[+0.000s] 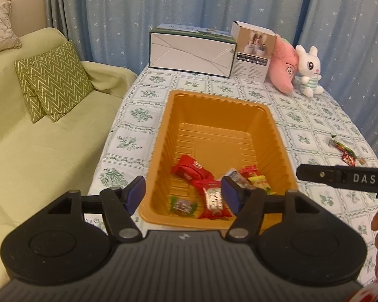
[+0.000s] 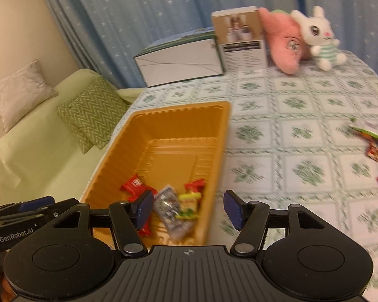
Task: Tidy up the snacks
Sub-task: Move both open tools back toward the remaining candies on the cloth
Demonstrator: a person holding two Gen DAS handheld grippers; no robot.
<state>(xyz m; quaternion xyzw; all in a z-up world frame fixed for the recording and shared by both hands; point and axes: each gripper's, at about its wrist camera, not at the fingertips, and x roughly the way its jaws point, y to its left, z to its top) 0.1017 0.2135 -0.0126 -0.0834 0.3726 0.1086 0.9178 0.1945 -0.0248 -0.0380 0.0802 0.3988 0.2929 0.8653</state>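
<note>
An orange plastic tray (image 1: 168, 125) (image 2: 118, 151) sits on the patterned tablecloth with several wrapped snacks in its near end: red packets (image 1: 191, 170) (image 2: 134, 183), a yellow-green one (image 1: 260, 182) (image 2: 189, 202) and a silvery one (image 2: 168, 207). My left gripper (image 1: 184, 192) hovers open over the tray's near left corner, nothing between its blue pads. My right gripper (image 2: 187, 207) hangs open above the tray's near right edge, also empty; the snacks lie below it. More loose snacks (image 1: 345, 151) (image 2: 375, 148) lie on the cloth at the right.
At the table's far end stand a white-and-green box (image 1: 191, 52), a small product box (image 1: 252, 52), a pink plush (image 1: 283, 68) and a white rabbit plush (image 1: 308, 71). A green sofa with zigzag cushions (image 1: 53, 80) runs along the left. A blue starry curtain hangs behind.
</note>
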